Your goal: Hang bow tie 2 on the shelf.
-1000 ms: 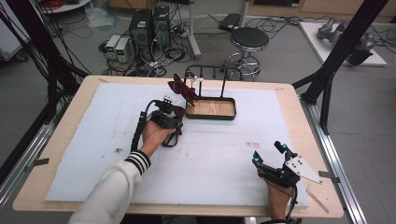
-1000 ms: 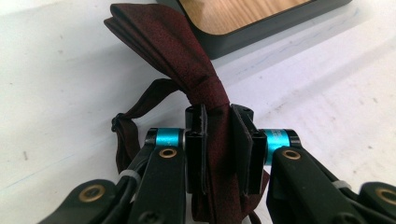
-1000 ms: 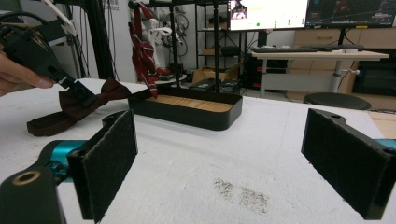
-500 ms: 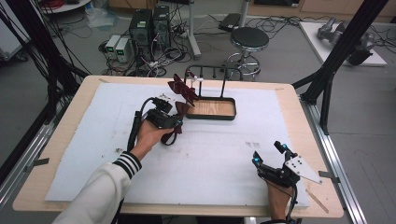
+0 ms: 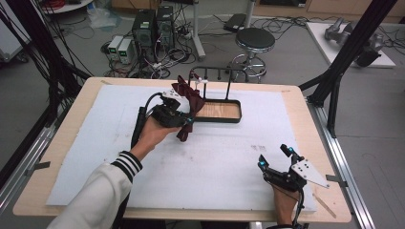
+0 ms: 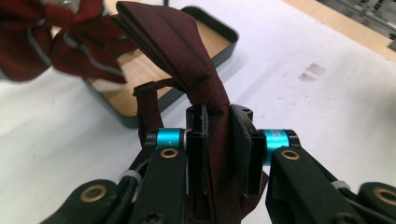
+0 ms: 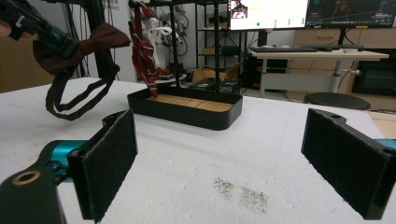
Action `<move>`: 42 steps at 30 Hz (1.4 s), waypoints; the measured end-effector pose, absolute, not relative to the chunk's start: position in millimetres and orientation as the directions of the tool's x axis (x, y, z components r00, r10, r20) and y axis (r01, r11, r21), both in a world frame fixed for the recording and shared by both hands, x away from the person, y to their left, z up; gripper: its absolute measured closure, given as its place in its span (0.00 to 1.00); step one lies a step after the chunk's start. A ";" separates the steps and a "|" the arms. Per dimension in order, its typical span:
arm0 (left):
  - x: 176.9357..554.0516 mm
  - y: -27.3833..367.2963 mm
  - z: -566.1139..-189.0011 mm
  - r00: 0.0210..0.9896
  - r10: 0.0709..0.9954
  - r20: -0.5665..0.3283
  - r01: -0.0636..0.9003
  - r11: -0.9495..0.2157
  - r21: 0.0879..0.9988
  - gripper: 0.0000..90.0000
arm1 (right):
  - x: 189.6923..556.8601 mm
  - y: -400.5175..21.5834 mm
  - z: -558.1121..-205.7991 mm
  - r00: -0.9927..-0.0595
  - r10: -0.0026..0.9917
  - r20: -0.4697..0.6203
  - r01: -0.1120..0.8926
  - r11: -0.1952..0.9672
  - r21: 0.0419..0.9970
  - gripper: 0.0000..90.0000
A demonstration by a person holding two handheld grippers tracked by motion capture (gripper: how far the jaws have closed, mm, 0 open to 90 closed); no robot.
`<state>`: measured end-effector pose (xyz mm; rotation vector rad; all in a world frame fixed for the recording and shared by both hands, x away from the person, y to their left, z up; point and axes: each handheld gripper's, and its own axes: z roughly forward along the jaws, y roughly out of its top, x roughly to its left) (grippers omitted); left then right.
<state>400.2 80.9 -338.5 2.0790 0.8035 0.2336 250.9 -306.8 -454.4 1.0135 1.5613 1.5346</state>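
White table pad (image 5: 215,157), black wooden-floored tray (image 5: 219,112), left gripper (image 6: 219,140) clamping maroon bow tie (image 6: 187,51)

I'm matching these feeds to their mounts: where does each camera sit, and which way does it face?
High view: above the person's side, looking forward and down on the table; both forearms, left gripper, right gripper.
Left gripper view: on that gripper, looking along jaws shut on a dark red bow tie.
Right gripper view: low over the table, facing the tray between open jaws.
Shared: all three show the bow tie and tray.

left gripper (image 5: 187,120) clamped — right gripper (image 5: 274,161) agape
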 end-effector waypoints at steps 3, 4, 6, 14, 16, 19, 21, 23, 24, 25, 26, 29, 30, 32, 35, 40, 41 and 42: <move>400.2 75.3 -332.1 0.792 0.601 -0.110 0.435 -0.428 0.792 0.85 | 250.9 -306.8 -454.4 -0.437 0.899 0.035 0.050 -0.014 0.999 0.11; 400.5 73.5 -330.4 0.797 0.595 -0.107 0.428 -0.429 0.795 0.85 | 250.8 -306.8 -454.4 -0.437 0.899 0.035 0.050 -0.014 0.999 0.11; 401.4 70.0 -326.8 0.804 0.585 -0.104 0.416 -0.429 0.802 0.85 | 250.6 -306.7 -454.4 -0.437 0.899 0.038 0.051 -0.018 0.999 0.11; 404.5 57.8 -314.6 0.826 0.557 -0.086 0.375 -0.431 0.821 0.85 | 250.8 -306.9 -454.5 -0.437 0.899 0.041 0.047 -0.023 0.999 0.11; 404.8 54.4 -311.9 0.830 0.551 -0.083 0.367 -0.429 0.825 0.85 | 250.7 -307.0 -454.6 -0.437 0.898 0.040 0.045 -0.022 0.999 0.11; 405.9 48.3 -309.5 0.837 0.543 -0.073 0.353 -0.433 0.829 0.85 | 250.6 -306.8 -454.6 -0.437 0.899 0.036 0.045 -0.019 0.999 0.11; 406.8 44.5 -308.9 0.837 0.542 -0.076 0.352 -0.427 0.833 0.85 | 250.4 -306.7 -454.5 -0.438 0.898 0.036 0.046 -0.018 0.999 0.11; 407.8 40.7 -308.0 0.838 0.542 -0.071 0.345 -0.425 0.837 0.85 | 250.4 -306.7 -454.6 -0.438 0.899 0.034 0.045 -0.016 0.999 0.11; 408.5 39.5 -307.4 0.840 0.538 -0.070 0.342 -0.427 0.837 0.85 | 250.4 -306.7 -454.5 -0.437 0.899 0.035 0.046 -0.017 0.999 0.11; 409.0 37.7 -306.4 0.841 0.537 -0.069 0.341 -0.426 0.838 0.85 | 250.4 -306.7 -454.5 -0.438 0.898 0.036 0.046 -0.018 0.999 0.11; 409.5 35.3 -305.2 0.842 0.536 -0.067 0.336 -0.423 0.842 0.85 | 250.4 -306.7 -454.6 -0.437 0.899 0.036 0.045 -0.018 0.999 0.11; 412.1 28.2 -299.9 0.849 0.524 -0.066 0.324 -0.420 0.848 0.85 | 250.4 -306.8 -454.6 -0.437 0.899 0.037 0.046 -0.018 0.999 0.11; 413.0 25.9 -298.3 0.851 0.520 -0.073 0.325 -0.412 0.852 0.85 | 250.6 -306.9 -454.5 -0.437 0.899 0.034 0.043 -0.017 0.999 0.11; 414.6 21.8 -295.3 0.854 0.516 -0.073 0.324 -0.415 0.850 0.85 | 250.4 -306.8 -454.6 -0.438 0.898 0.037 0.046 -0.019 0.999 0.11; 418.2 16.2 -290.0 0.859 0.507 -0.071 0.312 -0.409 0.858 0.85 | 250.8 -307.3 -454.6 -0.438 0.899 0.029 0.036 -0.015 0.999 0.11; 423.9 10.9 -284.1 0.862 0.501 -0.076 0.303 -0.390 0.870 0.85 | 250.3 -307.1 -454.5 -0.439 0.898 0.040 0.045 -0.022 0.999 0.11; 425.5 9.9 -283.1 0.862 0.501 -0.074 0.301 -0.389 0.870 0.85 | 250.4 -307.1 -454.6 -0.438 0.898 0.039 0.044 -0.022 0.999 0.11; 426.8 9.7 -282.4 0.862 0.502 -0.073 0.300 -0.388 0.871 0.85 | 250.5 -307.0 -454.6 -0.439 0.898 0.039 0.043 -0.023 0.999 0.11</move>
